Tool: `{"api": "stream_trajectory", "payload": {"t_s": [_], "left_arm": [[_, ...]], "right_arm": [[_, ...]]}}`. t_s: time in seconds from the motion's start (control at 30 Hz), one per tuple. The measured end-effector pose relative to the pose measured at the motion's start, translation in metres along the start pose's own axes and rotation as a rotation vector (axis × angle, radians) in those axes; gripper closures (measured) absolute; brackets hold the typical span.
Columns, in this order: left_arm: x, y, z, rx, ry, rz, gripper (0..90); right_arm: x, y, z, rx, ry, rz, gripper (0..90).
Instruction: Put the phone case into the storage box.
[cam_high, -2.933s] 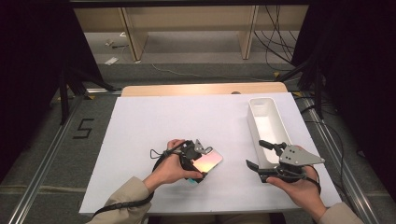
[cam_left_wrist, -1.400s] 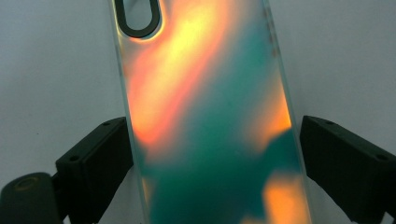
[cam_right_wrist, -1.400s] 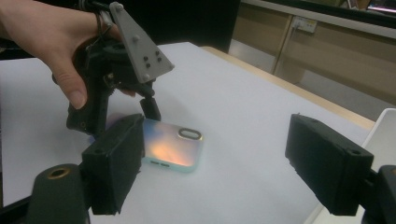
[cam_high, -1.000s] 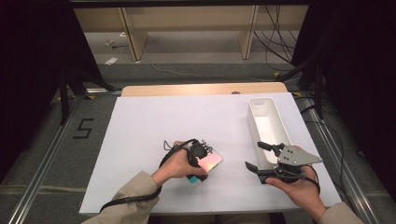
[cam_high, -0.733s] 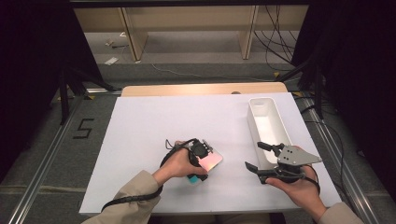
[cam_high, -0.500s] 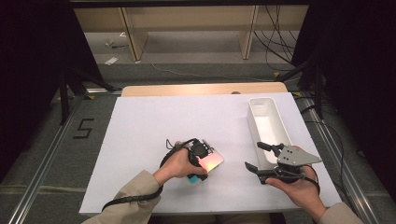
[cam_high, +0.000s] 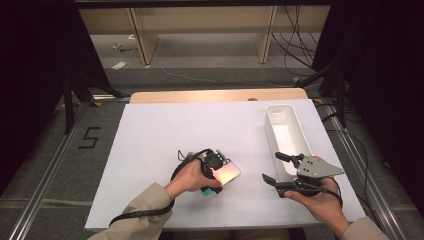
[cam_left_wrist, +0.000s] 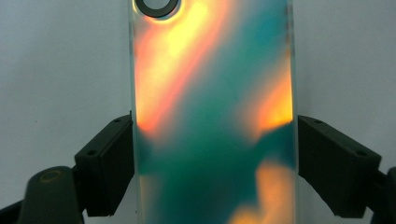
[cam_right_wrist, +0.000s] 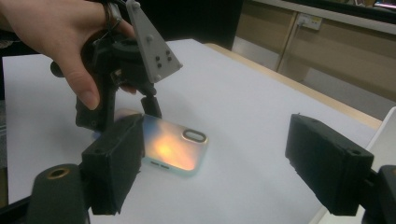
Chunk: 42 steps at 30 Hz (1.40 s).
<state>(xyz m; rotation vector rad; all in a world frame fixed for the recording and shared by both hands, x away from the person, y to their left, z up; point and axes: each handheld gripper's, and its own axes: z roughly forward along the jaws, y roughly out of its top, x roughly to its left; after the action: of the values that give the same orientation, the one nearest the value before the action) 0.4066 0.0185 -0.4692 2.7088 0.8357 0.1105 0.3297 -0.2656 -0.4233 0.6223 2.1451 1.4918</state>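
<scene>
The phone case lies flat on the white surface, near its front edge, iridescent side up, camera hole away from the left tool. The left tool straddles the case: its jaws have just been closing and now stand at both long edges, the left one touching, the right one at the edge with contact unclear. The right tool is open and empty, held just beside the white bin, well apart from the case.
</scene>
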Motion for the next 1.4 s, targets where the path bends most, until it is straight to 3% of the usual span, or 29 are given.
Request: {"api": "stream_trajectory", "payload": {"t_s": [0.43,0.6,0.8,1.0,1.4], "left_arm": [[-0.001,-0.006,-0.01,-0.062,0.009,0.0,17.2],[-0.001,-0.01,-0.018,-0.12,0.018,0.003,17.3],[-0.004,-0.014,-0.031,-0.226,0.029,0.0,17.3],[-0.005,-0.019,-0.038,-0.285,0.035,-0.001,17.3],[-0.009,-0.031,-0.047,-0.357,0.039,0.0,17.3]], "right_arm": [[0.0,0.001,0.0,-0.005,-0.005,0.001,20.7],[0.0,0.001,0.0,-0.004,-0.008,0.003,20.7],[0.0,0.001,0.0,-0.002,-0.015,0.009,20.7],[-0.001,0.004,0.004,-0.008,-0.02,0.019,20.8],[-0.007,0.019,0.029,-0.024,-0.028,0.097,23.3]]}}
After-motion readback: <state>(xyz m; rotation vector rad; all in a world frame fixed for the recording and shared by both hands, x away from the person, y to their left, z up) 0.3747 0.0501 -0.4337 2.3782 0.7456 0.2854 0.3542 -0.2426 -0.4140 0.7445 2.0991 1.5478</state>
